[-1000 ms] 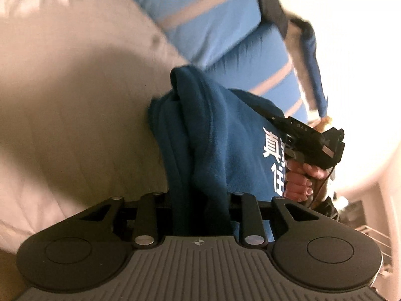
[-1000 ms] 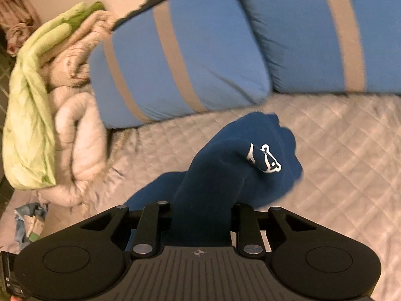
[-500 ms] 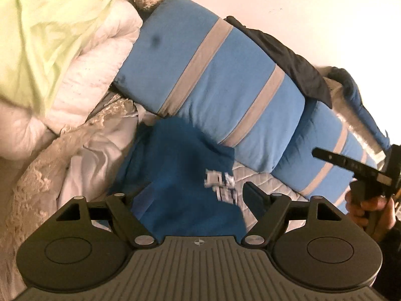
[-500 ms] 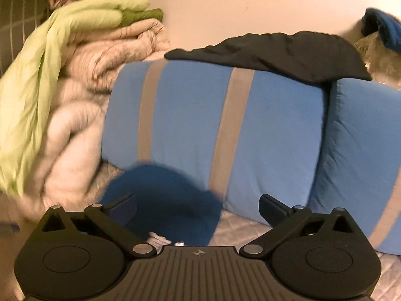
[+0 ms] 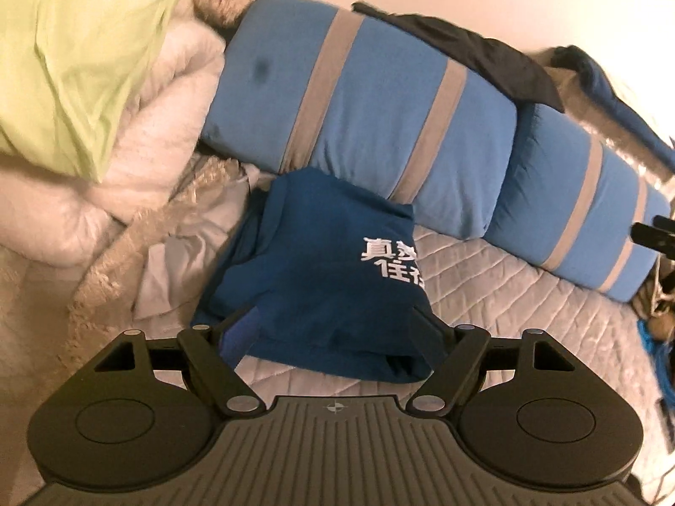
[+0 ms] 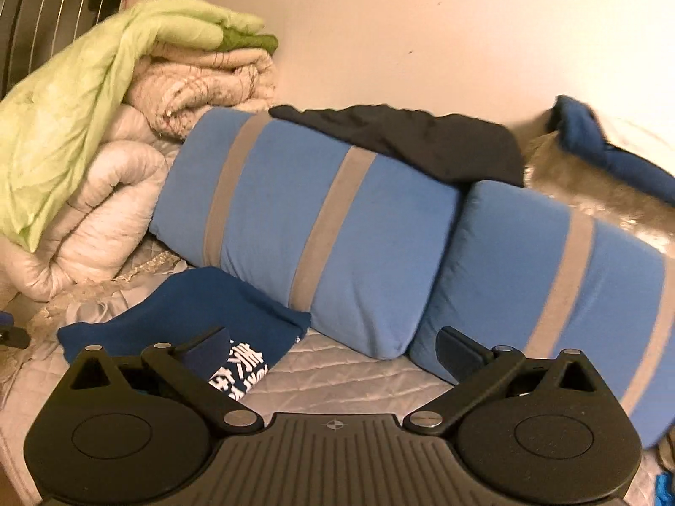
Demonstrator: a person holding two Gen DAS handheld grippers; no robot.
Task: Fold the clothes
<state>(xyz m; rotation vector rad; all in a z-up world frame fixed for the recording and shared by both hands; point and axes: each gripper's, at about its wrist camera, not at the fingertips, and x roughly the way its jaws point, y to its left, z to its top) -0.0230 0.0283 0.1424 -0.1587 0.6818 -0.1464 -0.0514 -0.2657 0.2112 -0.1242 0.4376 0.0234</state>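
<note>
Left gripper: jaws spread wide, holding nothing, flanking the near edge of the folded blue shirt. Right gripper: likewise wide, empty. Shirt lay on the quilted bedspread, against the blue striped pillow.

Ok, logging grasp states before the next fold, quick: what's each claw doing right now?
Left claw: open, holding nothing; the folded blue shirt lies on the bed beyond it.
Right claw: open, holding nothing.
</note>
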